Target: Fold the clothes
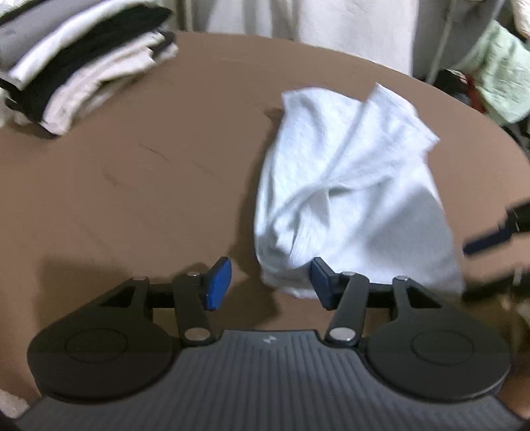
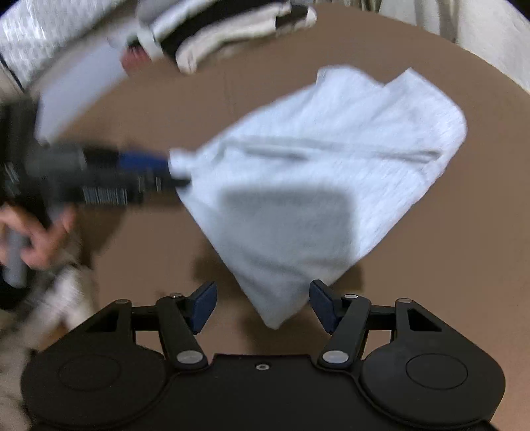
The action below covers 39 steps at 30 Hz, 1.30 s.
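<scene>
A pale cloth (image 1: pixel 351 185) lies crumpled on the brown table (image 1: pixel 149 185), partly folded over itself, with a seam ridge running across it. In the left wrist view it sits right of centre, its near edge just past the right pad (image 1: pixel 323 281) of the left gripper (image 1: pixel 270 281). That gripper's jaws stand apart with bare table between them; the right pad looks close to the cloth's edge, though contact cannot be told through the blur, and nothing is pinched.

The right gripper (image 2: pixel 263 305) is also spread, and a corner of the cloth (image 2: pixel 331 172) hangs down between its blue pads without either pad pressing on it. In this view the left gripper (image 2: pixel 145 165) shows blurred at the left, its tip at the cloth's left corner, with a hand (image 2: pixel 36 232) on its handle.

A stack (image 1: pixel 76 59) of folded black, white and grey clothes sits at the table's far left edge, well apart from the cloth. Pale fabric (image 1: pixel 298 20) hangs behind the table
</scene>
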Each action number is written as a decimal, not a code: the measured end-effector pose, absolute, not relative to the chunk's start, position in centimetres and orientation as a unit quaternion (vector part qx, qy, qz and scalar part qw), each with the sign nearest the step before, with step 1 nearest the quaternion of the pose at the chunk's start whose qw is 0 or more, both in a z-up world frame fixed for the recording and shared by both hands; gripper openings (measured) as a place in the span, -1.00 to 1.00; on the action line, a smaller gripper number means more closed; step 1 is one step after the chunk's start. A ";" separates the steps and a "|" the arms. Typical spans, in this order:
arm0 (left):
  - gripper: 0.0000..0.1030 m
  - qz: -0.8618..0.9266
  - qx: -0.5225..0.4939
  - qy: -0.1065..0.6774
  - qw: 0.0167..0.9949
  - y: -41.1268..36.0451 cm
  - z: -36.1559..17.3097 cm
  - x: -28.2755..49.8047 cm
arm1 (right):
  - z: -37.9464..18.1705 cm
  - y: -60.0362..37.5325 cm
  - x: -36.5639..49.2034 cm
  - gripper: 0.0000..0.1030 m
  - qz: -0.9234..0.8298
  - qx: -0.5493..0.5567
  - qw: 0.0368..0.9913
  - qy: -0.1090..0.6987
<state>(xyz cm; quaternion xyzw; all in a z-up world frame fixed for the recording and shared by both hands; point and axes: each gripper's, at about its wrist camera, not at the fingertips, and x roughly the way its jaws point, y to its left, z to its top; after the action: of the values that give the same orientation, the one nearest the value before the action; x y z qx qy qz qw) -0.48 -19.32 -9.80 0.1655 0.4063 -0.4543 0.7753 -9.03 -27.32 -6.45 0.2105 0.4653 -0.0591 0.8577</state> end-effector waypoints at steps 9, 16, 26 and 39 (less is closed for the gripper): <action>0.05 -0.582 0.227 0.299 0.722 -24.4 -7.0 -1.1 | -7.1 -35.7 -7.6 0.22 -0.126 0.270 0.885 0.357; -0.88 -0.548 0.304 0.313 0.714 -32.1 -11.4 0.0 | -6.9 -37.0 -6.6 0.18 -0.118 0.246 0.911 0.308; -0.85 -0.522 0.007 0.466 0.714 -27.4 -11.2 8.4 | -6.4 -37.1 -6.6 0.19 -0.028 0.253 0.913 0.318; -0.16 -0.529 0.044 0.403 0.746 -27.6 -11.3 8.1 | -8.0 -37.2 0.3 -0.05 -0.115 0.102 0.938 0.310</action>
<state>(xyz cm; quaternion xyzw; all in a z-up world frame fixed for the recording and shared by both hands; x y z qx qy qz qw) 8.13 -27.62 -11.25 0.0438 0.4033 -0.5288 0.7455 0.31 -37.22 -8.02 0.1019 0.3103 -0.1153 0.9381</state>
